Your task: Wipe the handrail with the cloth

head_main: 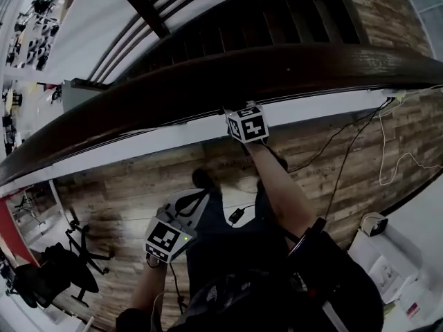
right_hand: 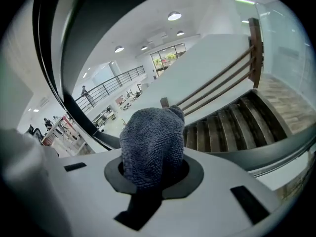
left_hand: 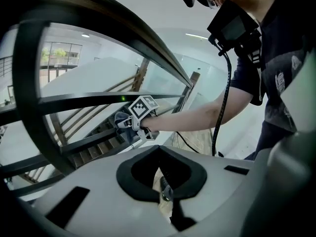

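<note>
The dark wooden handrail [head_main: 208, 81] crosses the head view as a long, gently bowed band. Its long axis climbs from the near left edge to the far right. Beyond it lie the stairs [head_main: 277, 12], and beneath it a white ledge and the wooden floor [head_main: 138, 178].

The right gripper [head_main: 239, 114] is pushed up against the near edge of the rail at about mid-length, with the person's forearm [head_main: 280, 185] stretched out behind it. Its jaws are clamped on the cloth [right_hand: 153, 144], a blue-grey nubby wad. The cloth stands out of the jaws as a rounded lump, with its long axis along the gripper and its free end pointing away from the person. The right gripper view shows the rail's dark underside arching above and to the left of it. From the left gripper view the cloth is a small bluish bunch at the rail side of the marker cube.

The left gripper [head_main: 185, 205] hangs low and to the left, well apart from the rail, over the floor by the person's legs. Its jaws are drawn nearly together with nothing between them.
</note>
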The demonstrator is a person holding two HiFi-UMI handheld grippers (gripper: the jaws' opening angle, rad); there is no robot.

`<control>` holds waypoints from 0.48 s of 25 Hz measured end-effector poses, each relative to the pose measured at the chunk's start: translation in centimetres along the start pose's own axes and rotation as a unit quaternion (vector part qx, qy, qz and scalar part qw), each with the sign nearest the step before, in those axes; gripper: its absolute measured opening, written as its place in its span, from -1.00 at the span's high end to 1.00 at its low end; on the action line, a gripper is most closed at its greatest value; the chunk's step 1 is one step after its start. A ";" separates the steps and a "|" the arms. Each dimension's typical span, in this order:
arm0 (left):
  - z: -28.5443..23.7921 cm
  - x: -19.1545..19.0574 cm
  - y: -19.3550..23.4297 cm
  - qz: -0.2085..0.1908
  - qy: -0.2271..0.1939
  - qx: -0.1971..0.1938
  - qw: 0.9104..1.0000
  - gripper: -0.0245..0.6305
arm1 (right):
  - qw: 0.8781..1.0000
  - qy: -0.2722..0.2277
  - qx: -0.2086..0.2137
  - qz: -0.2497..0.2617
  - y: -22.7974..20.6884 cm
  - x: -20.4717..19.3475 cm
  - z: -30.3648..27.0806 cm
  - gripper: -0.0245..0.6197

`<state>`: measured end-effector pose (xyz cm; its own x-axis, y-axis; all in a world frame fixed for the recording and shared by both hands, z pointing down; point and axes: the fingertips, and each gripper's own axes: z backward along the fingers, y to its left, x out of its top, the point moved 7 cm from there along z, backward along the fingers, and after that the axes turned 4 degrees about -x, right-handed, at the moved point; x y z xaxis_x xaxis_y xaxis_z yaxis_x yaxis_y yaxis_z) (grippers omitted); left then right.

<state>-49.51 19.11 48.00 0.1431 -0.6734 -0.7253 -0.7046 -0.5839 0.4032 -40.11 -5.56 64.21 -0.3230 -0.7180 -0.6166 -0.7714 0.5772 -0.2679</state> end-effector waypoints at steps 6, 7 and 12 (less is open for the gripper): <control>-13.2 6.8 -5.9 -0.031 0.016 -0.014 0.999 0.91 | 0.999 -0.022 -0.011 -0.027 -15.3 0.2 5.6 0.72; -15.3 8.0 -7.0 -0.034 0.013 -0.019 0.999 0.91 | 0.999 -0.023 -0.019 -0.033 -18.2 -0.2 6.9 0.72; -24.8 13.7 -10.6 -0.054 0.004 -0.064 0.996 0.91 | 0.996 -0.031 -0.064 -0.052 -30.8 -0.9 12.4 0.72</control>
<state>-22.82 4.81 47.64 0.2196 -0.6062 -0.7644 -0.5905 -0.7063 0.3905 -9.23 -17.89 63.80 -0.2050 -0.7436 -0.6364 -0.8637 0.4433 -0.2398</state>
